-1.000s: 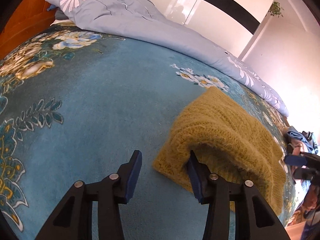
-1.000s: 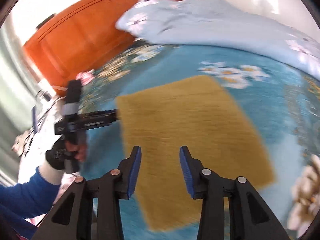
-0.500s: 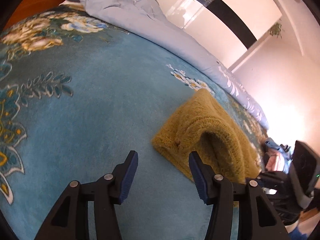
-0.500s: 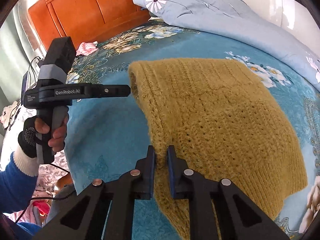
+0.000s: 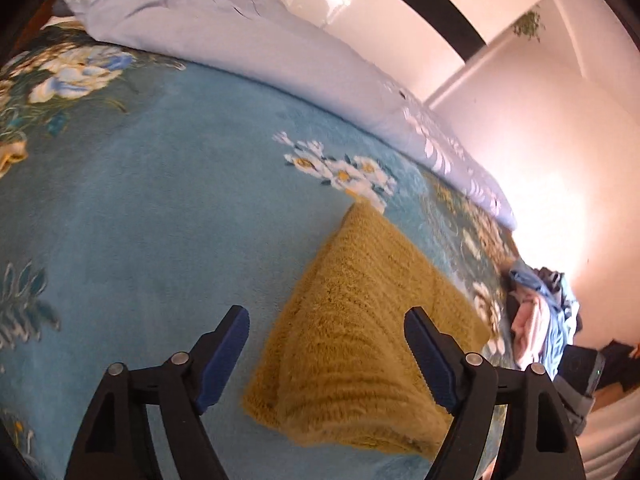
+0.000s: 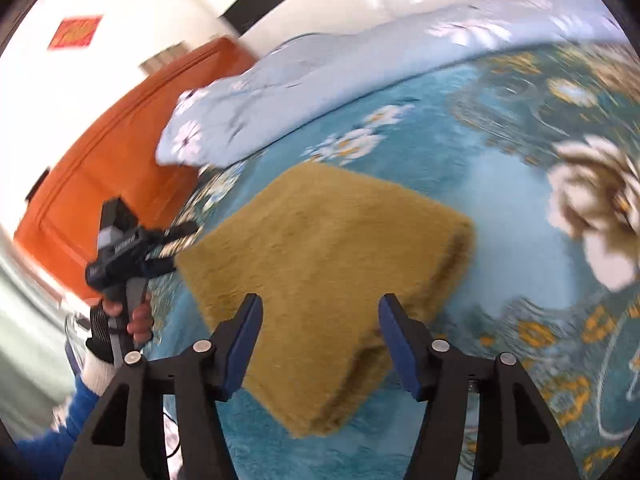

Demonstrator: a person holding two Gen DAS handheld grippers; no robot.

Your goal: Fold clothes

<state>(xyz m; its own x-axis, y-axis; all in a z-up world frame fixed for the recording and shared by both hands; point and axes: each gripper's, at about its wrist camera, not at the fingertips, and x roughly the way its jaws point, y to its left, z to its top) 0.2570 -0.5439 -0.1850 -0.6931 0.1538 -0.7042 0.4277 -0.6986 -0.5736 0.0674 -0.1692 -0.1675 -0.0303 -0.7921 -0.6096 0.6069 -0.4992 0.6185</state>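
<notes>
A mustard-yellow knitted sweater [image 5: 360, 328] lies folded flat on the blue floral bedspread [image 5: 160, 200]; it also shows in the right wrist view [image 6: 332, 264]. My left gripper [image 5: 326, 354] is open and empty, its fingers above the sweater's near edge. My right gripper [image 6: 320, 344] is open and empty, hovering over the sweater's opposite edge. The left gripper also shows at the left of the right wrist view [image 6: 160, 244], held by a gloved hand beside the sweater's corner.
A light blue flowered duvet [image 5: 240, 40] lies bunched along the far side of the bed. An orange wooden headboard [image 6: 100, 168] stands at one end. A pile of clothes [image 5: 540, 312] sits at the bed's right edge by the white wall.
My right gripper was shut on the sweater's edge and lifting it; it has let go and opened, and the sweater now lies folded flat. My left gripper has opened wider over the sweater.
</notes>
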